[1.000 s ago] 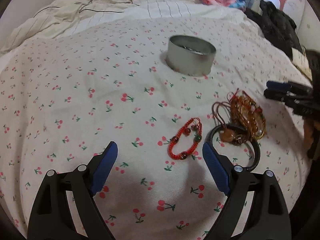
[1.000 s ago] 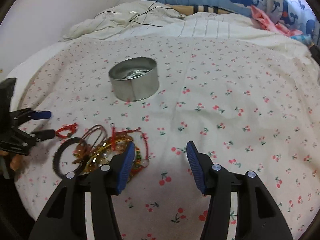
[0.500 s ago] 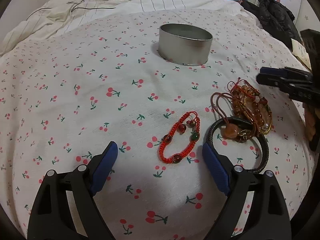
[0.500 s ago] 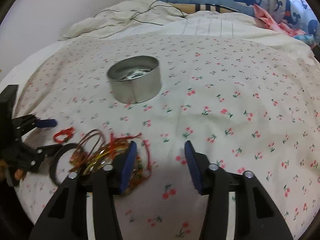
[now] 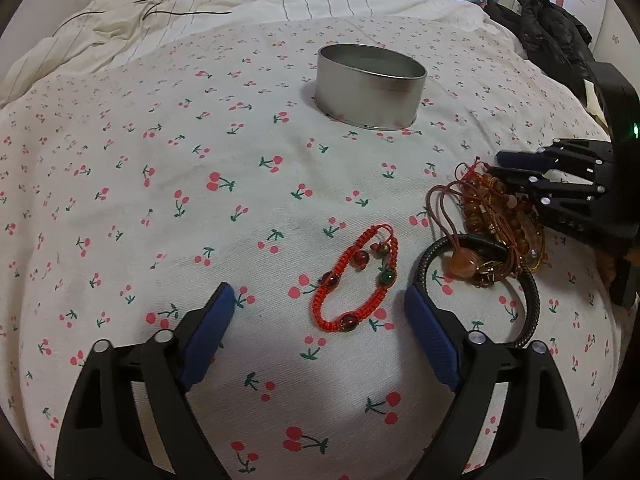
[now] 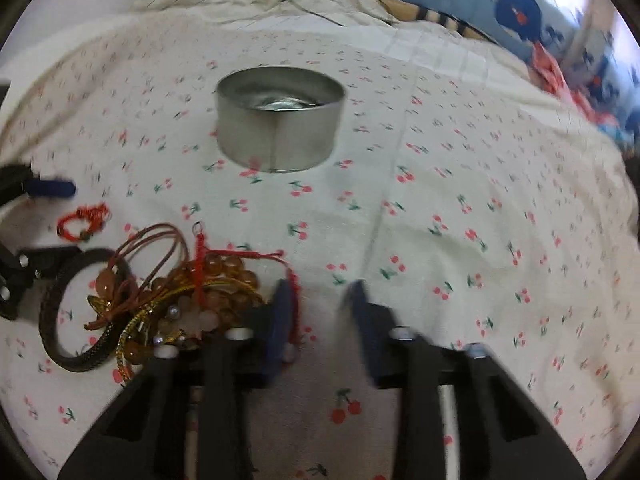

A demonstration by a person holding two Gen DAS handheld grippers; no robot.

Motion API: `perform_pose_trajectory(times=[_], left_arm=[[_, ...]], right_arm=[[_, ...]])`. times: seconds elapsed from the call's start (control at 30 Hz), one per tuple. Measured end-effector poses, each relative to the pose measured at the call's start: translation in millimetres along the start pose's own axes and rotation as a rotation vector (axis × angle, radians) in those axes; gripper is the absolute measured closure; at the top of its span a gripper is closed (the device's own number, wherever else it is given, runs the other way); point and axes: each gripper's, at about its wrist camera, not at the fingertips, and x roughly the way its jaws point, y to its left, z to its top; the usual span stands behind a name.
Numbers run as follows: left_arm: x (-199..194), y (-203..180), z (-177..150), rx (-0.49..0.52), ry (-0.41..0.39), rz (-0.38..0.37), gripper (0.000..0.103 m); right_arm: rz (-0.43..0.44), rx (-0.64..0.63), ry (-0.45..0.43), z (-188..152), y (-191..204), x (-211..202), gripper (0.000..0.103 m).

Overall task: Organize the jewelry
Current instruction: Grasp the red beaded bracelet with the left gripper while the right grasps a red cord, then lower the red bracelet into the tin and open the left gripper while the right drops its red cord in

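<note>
While both claws hang wide and empty, jewelry waits on the bed.
Left claw (image 5: pixel 316 304) frames the red bracelet (image 5: pixel 354 280); right claw (image 6: pixel 320 300) nears the tangled pile (image 6: pixel 180 296), whose cords could snag and drag out neighbours short of the tin (image 5: pixel 370 86).

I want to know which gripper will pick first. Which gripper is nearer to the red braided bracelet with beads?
Left. The left gripper is open with the red braided bracelet lying between its fingertips. The right gripper is over by the tangled jewelry pile, with the black bangle in between.

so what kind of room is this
Most likely a bedroom: the jewelry lies on a cherry-print white bedsheet, with a rumpled cream duvet behind and a blue whale-print pillow at the head.
</note>
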Motion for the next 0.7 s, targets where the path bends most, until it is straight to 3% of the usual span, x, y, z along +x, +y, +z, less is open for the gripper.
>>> perform_pose_trajectory(times=[0.07, 0.13, 0.37, 0.7], left_arm=[[-0.7, -1.4, -0.4, 0.007, 0.005, -0.018, 0.052], [-3.3, 0.3, 0.0, -0.002, 0.008, -0.051, 0.09], [-16.3, 8.6, 2.3, -0.033, -0.043, -0.077, 0.094], [-29.5, 7.4, 17.4, -0.035, -0.123, -0.082, 0.094]], right_arm=[[0.005, -0.013, -0.001, -0.2, 3.1, -0.6, 0.099], [0.046, 0.039, -0.009, 0.1, -6.3, -3.1, 0.099], [0.171, 0.239, -0.122, 3.7, -45.1, -25.9, 0.099], [0.291, 0.347, -0.256, 8.9, -65.1, -53.9, 0.099]])
